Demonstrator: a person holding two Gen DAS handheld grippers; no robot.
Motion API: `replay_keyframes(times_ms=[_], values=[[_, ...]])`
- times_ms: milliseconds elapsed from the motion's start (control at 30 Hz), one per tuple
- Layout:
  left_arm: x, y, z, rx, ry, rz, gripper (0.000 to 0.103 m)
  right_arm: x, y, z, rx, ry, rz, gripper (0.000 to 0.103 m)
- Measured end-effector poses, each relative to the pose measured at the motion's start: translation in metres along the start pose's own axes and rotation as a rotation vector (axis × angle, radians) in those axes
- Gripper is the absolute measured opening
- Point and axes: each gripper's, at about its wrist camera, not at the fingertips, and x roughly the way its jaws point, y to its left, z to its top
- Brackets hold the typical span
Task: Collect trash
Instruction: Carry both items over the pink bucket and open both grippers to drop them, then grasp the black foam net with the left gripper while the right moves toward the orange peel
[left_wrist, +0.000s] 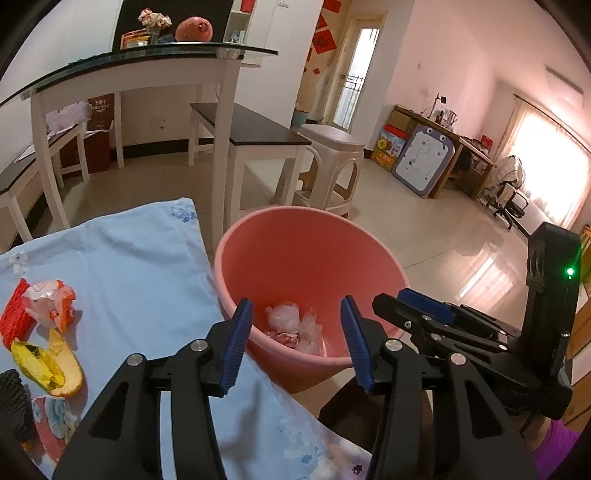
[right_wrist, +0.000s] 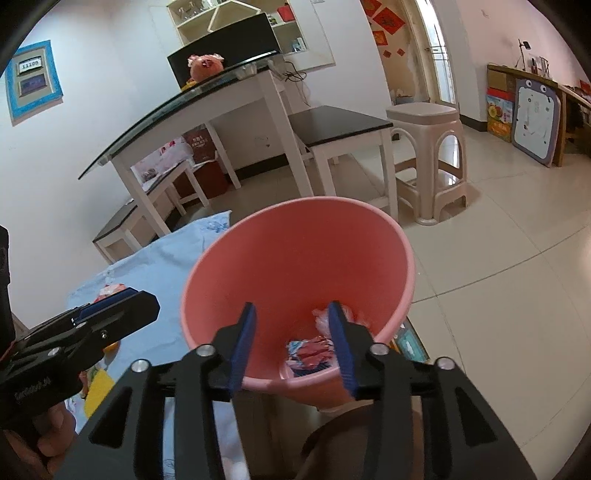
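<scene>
Both claws, left claw (left_wrist: 293, 343) and right claw (right_wrist: 291, 345), gape wide and empty over the pink bin (left_wrist: 258, 236). Only the left view shows the orange peel (left_wrist: 64, 363) on the table (left_wrist: 147, 273).

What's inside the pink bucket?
At the bottom of the pink bucket lie a crumpled clear plastic bag and a red-and-white wrapper. The right gripper covers part of the pile, so anything underneath stays hidden.

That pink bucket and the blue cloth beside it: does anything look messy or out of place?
Yes. Trash lies loose on the blue cloth: a crumpled red-and-white wrapper and a yellow wrapper. The pink bucket already holds some scraps. Nothing looks spilled or broken.
</scene>
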Motion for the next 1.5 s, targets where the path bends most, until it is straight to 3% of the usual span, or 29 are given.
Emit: replay_keyframes(times_ms=[433, 733, 1233, 1500], values=[[-0.051, 0.022, -0.012, -0.07, -0.072, 0.091, 0.05, -0.012, 0.052, -0.004, -0.099, -0.013, 0.116, 0.048], [-0.101, 0.061, -0.032, -0.12, -0.132, 0.238, 0.05, -0.006, 0.11, -0.011, -0.18, 0.014, 0.24, 0.05], [-0.195, 0.176, -0.103, -0.408, -0.165, 0.508, 0.05, 0.012, 0.212, -0.047, -0.355, 0.119, 0.419, 0.052], [-0.198, 0.211, -0.133, -0.578, -0.127, 0.507, 0.05, 0.02, 0.241, -0.061, -0.423, 0.176, 0.453, 0.052]])
